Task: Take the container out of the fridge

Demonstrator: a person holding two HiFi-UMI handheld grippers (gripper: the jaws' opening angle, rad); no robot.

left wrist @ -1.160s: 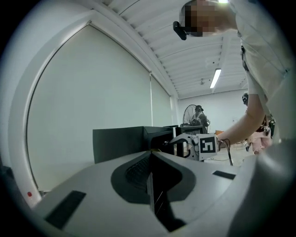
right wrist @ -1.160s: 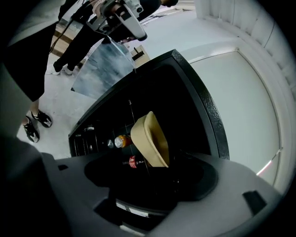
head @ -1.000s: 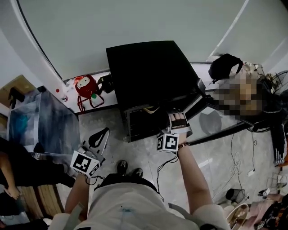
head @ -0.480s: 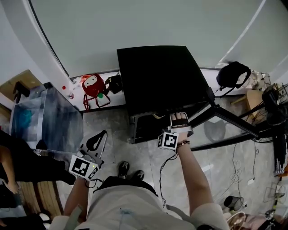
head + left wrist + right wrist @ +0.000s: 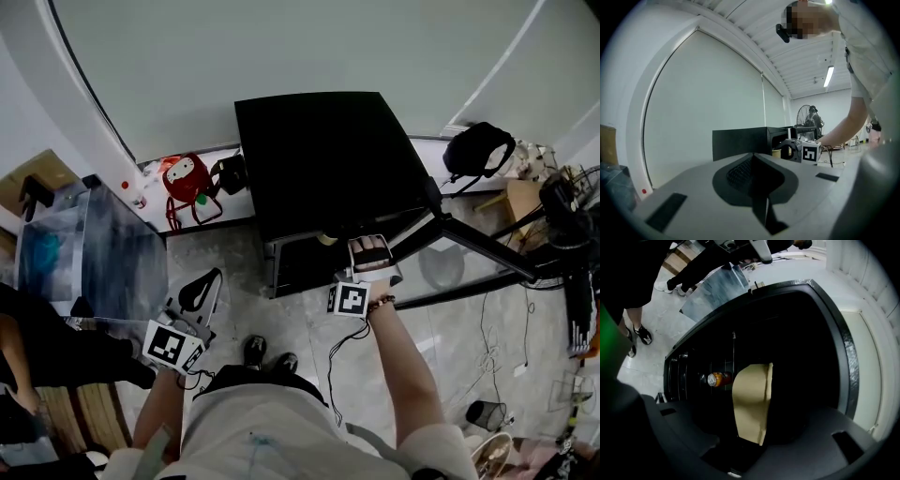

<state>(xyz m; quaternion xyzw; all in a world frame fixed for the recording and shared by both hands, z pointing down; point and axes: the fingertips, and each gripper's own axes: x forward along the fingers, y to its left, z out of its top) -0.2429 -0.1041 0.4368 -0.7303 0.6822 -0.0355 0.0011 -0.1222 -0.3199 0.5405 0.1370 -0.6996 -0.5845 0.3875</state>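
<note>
So we're right at the mouth of the fridge with the right gripper. Its jaws look pinched onto the near end of the tan container, which sits just inside the fridge's front opening, in the dark. The left gripper is pressed together with nothing in it, hanging low and well off to the fridge's left, so it's no help here. For the pull itself, we'd draw straight back out of the fridge along the line of the jaws, slowly, and keep the container level. We seem to have only a thin edge of it, so it could pivot or slip. Watch the orange can lying on a rack deeper inside the fridge, so no sideways swing. The open door sticks out from the fridge's right front corner, so we'd back out toward ourselves, not that way.
</note>
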